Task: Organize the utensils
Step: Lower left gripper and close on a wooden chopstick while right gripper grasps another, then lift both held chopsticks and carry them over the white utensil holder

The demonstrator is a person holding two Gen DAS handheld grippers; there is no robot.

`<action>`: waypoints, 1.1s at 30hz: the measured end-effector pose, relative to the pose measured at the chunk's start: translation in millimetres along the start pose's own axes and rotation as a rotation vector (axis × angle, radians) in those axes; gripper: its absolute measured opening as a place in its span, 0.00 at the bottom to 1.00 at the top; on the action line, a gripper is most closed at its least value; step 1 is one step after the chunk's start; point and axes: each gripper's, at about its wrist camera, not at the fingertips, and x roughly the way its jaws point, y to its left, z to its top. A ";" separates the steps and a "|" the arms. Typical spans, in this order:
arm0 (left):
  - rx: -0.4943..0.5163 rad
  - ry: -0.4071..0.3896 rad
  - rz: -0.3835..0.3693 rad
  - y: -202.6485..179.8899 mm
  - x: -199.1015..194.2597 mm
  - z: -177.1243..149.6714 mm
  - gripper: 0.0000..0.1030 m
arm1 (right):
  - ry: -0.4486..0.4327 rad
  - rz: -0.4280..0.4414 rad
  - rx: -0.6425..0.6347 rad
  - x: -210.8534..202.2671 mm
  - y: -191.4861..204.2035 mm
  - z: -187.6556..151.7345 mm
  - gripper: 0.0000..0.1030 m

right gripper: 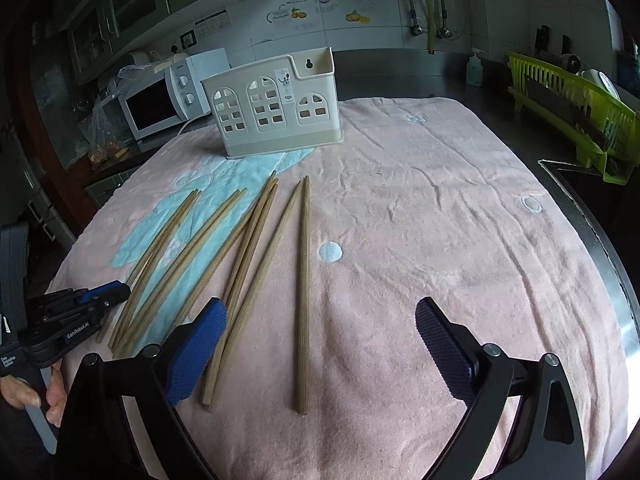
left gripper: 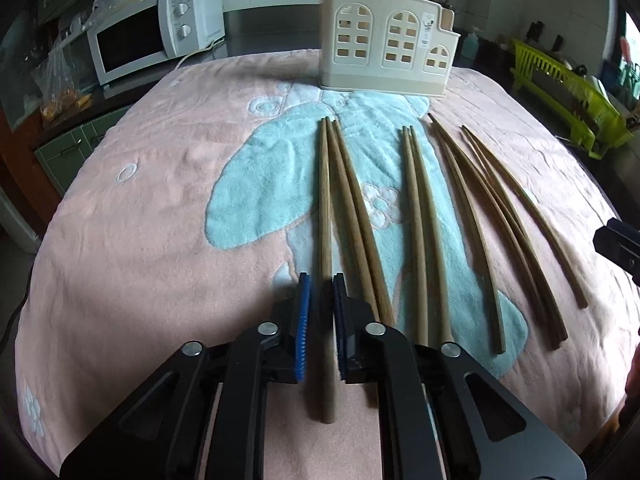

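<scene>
**Chopstick gripped, holder waits at towel's far edge**

The left gripper (left gripper: pixel 320 280) is clamped on the leftmost chopstick (left gripper: pixel 325 200). The right gripper (right gripper: pixel 320 320) gapes wide, empty, over another chopstick (right gripper: pixel 304 280). Holder (left gripper: pixel 384 40) stands upper centre; bare towel (right gripper: pixel 460 220) spreads right.

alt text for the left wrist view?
Left tongs closed on a wooden chopstick lying on a pink towel. More chopsticks lie to its right; a cream utensil holder stands behind them.
</scene>
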 end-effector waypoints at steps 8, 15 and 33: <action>0.010 -0.006 0.002 -2.8 1.6 0.8 0.09 | 0.056 0.032 -0.002 15.0 4.0 -3.8 0.53; 0.020 -0.010 -0.011 -2.5 2.1 1.4 0.09 | 0.109 0.025 -0.030 32.8 11.9 -9.1 0.28; -0.018 -0.046 -0.114 11.4 -18.2 5.5 0.05 | -0.001 -0.059 -0.058 0.2 20.2 -1.1 0.06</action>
